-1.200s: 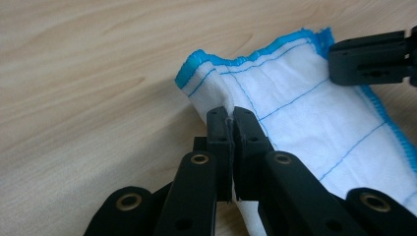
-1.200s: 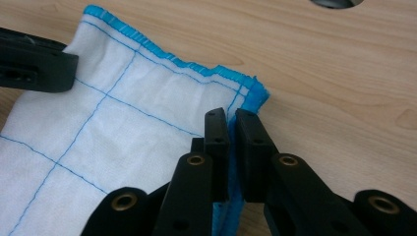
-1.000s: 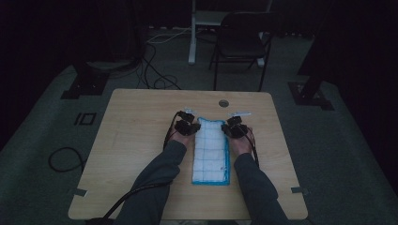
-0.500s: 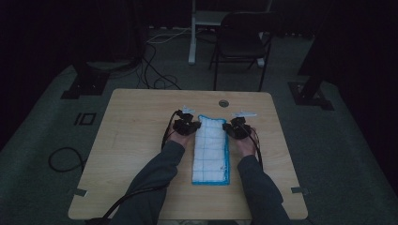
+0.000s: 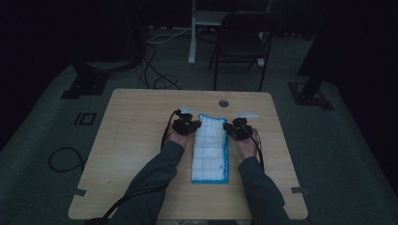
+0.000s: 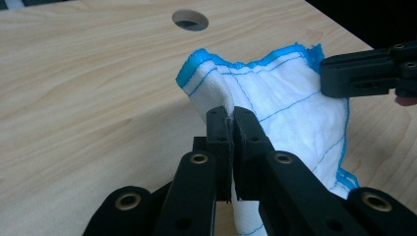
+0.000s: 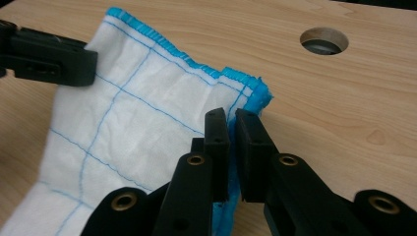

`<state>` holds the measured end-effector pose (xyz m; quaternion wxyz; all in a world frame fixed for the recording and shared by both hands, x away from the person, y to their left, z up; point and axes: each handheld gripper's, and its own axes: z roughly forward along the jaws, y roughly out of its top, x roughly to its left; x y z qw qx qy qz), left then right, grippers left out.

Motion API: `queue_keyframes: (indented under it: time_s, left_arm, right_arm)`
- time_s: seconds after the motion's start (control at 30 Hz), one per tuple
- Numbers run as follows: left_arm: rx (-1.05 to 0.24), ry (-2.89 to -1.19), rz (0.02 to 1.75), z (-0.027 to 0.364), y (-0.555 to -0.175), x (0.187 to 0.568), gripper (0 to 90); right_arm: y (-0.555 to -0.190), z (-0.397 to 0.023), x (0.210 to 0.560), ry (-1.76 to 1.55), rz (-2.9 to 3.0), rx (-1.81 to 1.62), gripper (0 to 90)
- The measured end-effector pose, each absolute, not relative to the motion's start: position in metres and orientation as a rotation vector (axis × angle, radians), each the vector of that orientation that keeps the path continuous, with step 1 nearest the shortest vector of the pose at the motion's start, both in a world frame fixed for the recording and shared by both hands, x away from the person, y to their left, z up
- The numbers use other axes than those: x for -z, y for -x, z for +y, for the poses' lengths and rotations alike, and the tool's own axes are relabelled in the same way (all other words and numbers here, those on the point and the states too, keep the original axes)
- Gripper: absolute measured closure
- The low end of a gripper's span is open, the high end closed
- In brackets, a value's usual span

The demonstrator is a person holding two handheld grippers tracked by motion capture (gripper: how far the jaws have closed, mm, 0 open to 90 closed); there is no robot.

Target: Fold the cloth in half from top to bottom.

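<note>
A white cloth (image 5: 210, 150) with blue edging and thin blue grid lines lies as a long folded strip in the middle of the wooden table (image 5: 136, 140). My left gripper (image 5: 198, 125) is shut on the cloth's far left corner, and the fabric (image 6: 275, 98) rises pinched between its jaws (image 6: 230, 117). At the far right corner, my right gripper (image 5: 227, 127) is shut on the blue hem (image 7: 246, 83), with cloth (image 7: 123, 128) between its jaws (image 7: 231, 120). Each gripper view also shows the other gripper (image 6: 369, 73) (image 7: 49, 58) across the raised far end.
A round cable hole (image 5: 223, 103) sits in the table just beyond the cloth. A dark chair (image 5: 241, 44) and a stand stand behind the table, with cables (image 5: 155, 82) on the floor. Both forearms come in from the near edge.
My right gripper has shifted slightly outward and up with its corner of the cloth. The left gripper has stayed put.
</note>
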<state>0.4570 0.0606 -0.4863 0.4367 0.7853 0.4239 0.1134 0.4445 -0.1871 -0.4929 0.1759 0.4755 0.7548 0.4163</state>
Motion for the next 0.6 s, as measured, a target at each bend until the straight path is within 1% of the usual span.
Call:
queue_keyframes:
  time_s: [0.6]
  left_arm:
    - [-0.274,-1.922,1.033,0.072,-0.435,0.489,87.4]
  right_arm:
    - [-0.421,-0.182,0.482,-1.264,2.171,-1.198,84.9]
